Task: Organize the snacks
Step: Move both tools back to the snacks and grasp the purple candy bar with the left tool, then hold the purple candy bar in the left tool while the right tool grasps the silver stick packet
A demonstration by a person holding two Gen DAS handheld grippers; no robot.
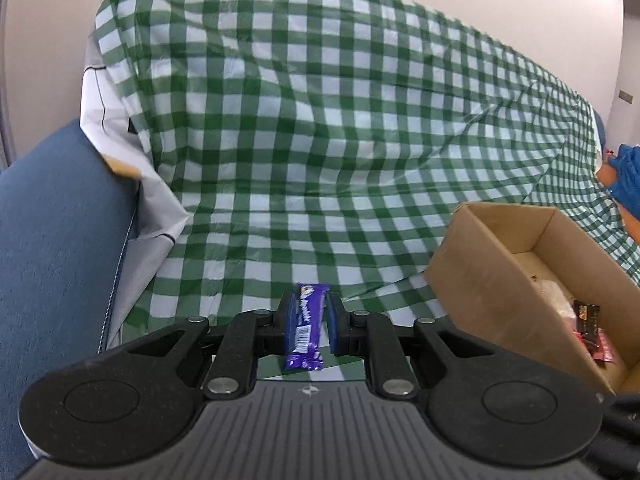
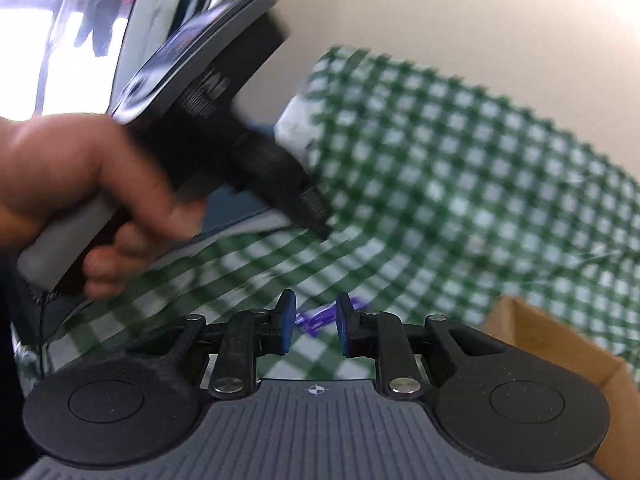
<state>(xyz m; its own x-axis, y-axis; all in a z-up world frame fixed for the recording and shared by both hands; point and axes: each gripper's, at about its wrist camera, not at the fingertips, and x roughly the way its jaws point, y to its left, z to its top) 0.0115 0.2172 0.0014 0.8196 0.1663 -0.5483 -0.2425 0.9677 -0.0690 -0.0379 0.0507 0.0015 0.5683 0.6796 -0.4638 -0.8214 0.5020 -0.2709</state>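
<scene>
The left gripper [image 1: 308,326] had its blue pads [image 1: 289,326] pressed against the sides of a purple bar [image 1: 305,328], which ran lengthwise between them, its far end poking past the tips. Beneath lay a green checked cloth [image 1: 320,140] draped over a blue sofa [image 1: 52,240]. At 3 o'clock sat an open cardboard box [image 1: 480,280] with a few wrapped snacks [image 1: 588,332] inside.

In the blurred right view, the right gripper [image 2: 316,328] held its fingers apart with nothing between them; a purple smear [image 2: 320,318], too blurred to identify, lay beyond them on the cloth. At 10 o'clock a hand [image 2: 100,188] gripped the other tool's handle. The box corner showed at 4 o'clock.
</scene>
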